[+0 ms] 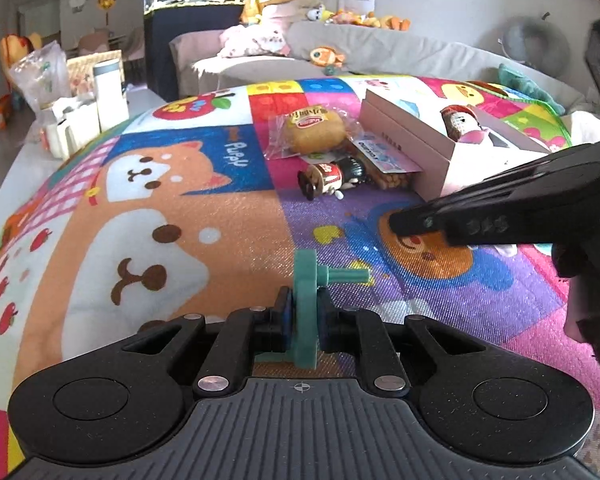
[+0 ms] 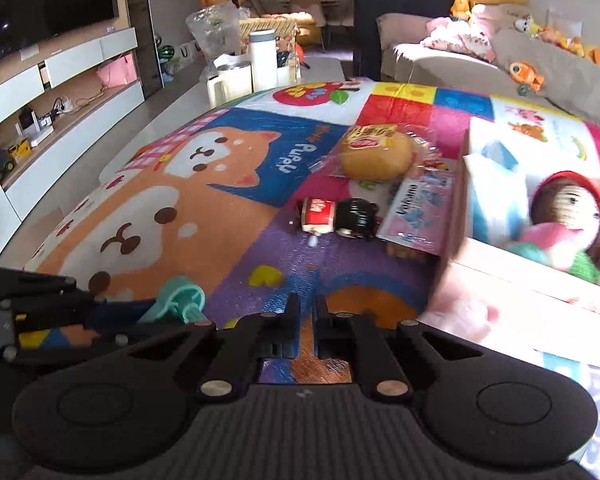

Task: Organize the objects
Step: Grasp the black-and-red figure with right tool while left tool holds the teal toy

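1. Left gripper [image 1: 305,312]: jaws clamped on one green plastic toy part [image 1: 306,300], a disc with a short axle pointing right. It is gripped across the thin disc, upright, above the play mat [image 1: 160,208]; judged, this hold keeps the axle free for setting the part into the box.
2. Right gripper [image 2: 307,312]: jaws drawn together with only a narrow slit between them, nothing held. It hovers over the mat just beside the near corner of the box, probably waiting its turn. From the left wrist view its body reaches in from the right edge.
3. Pink cardboard box [image 1: 428,148]: one, open-topped, on the mat at the right. Judged to be the collecting place, since toys already lie in it.
4. Crocheted doll [image 2: 568,208]: one, red hat, lying inside the box among other soft items too blurred to count.
5. Wind-up figure toy [image 1: 332,178]: one, on its side on the mat, near the box, not yet stowed.
6. Packaged bun [image 1: 314,130]: one, in a clear wrapper, beyond the figure toy.
7. Snack packet [image 1: 384,160]: one, flat, its end touching the box wall.
8. Loose items judged left outside the box: three, plus the part in hand.
9. Sofa [image 1: 400,52] beyond the mat: several plush toys, not countable.
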Motion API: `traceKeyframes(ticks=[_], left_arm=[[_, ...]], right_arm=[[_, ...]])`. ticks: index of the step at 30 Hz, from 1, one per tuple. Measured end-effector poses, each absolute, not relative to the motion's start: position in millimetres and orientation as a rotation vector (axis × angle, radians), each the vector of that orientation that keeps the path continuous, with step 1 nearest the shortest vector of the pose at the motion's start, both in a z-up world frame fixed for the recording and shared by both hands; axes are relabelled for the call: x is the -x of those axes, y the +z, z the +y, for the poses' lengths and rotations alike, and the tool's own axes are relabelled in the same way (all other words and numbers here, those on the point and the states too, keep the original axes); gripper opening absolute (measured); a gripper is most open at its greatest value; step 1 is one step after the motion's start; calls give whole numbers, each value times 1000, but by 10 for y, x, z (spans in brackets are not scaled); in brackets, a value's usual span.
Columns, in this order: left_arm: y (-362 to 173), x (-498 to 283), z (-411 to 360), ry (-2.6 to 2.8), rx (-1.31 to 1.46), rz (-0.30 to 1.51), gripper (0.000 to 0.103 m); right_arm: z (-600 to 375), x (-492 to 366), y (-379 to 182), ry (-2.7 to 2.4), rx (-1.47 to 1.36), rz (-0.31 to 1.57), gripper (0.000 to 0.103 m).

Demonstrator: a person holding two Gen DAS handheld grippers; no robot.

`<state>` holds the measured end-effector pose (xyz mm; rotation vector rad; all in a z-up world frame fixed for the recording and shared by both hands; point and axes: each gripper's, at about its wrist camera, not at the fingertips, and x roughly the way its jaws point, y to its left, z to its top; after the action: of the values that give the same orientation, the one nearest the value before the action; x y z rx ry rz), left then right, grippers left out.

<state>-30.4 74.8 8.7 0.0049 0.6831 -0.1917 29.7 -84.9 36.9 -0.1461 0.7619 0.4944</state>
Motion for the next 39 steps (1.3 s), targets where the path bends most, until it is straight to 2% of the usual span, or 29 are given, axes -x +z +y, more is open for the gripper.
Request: traceKeyframes(ticks=[1, 3, 4, 5, 16, 21, 22, 24, 25, 26, 30, 33, 35, 39], left_arm=[[94, 294, 775, -195, 11, 690, 15], [102, 278, 830, -156, 24, 695, 15], [102, 277, 864, -131, 16, 690, 15], [98, 272, 906, -115, 14, 686, 15], [43, 299, 1192, -148, 140, 642, 16], [29, 304, 1213, -158, 163, 637, 16], [29, 304, 1220, -159, 166, 637, 16], [28, 311, 1225, -161, 172, 636, 16], [25, 311, 1234, -162, 176, 635, 17], [24, 311, 1240, -163, 179, 635, 17], [24, 316, 1246, -165, 186, 634, 17], [18, 316, 1262, -168, 201, 633, 17], [13, 310, 1275, -171, 210, 633, 18], [12, 318, 1291, -175, 221, 632, 18]], right_arm=[[-882, -290, 389, 492, 130, 750, 9], [-916, -353, 409, 495, 86, 756, 37], [-927, -408, 404, 488, 47, 765, 60], [-931, -456, 392, 477, 6, 771, 64], [-596, -1082, 427, 331, -125, 859, 64], [-375, -1337, 280, 267, -56, 825, 65], [-335, -1366, 239, 262, -29, 810, 64], [-275, -1390, 178, 260, 27, 783, 55], [-252, -1386, 168, 264, 57, 763, 46], [-243, -1387, 163, 276, 77, 757, 45], [-315, -1361, 274, 340, 33, 790, 46], [-334, -1187, 469, 408, 96, 687, 56], [-303, -1165, 557, 419, 159, 633, 57], [-98, -1426, 523, 453, 268, 668, 57]])
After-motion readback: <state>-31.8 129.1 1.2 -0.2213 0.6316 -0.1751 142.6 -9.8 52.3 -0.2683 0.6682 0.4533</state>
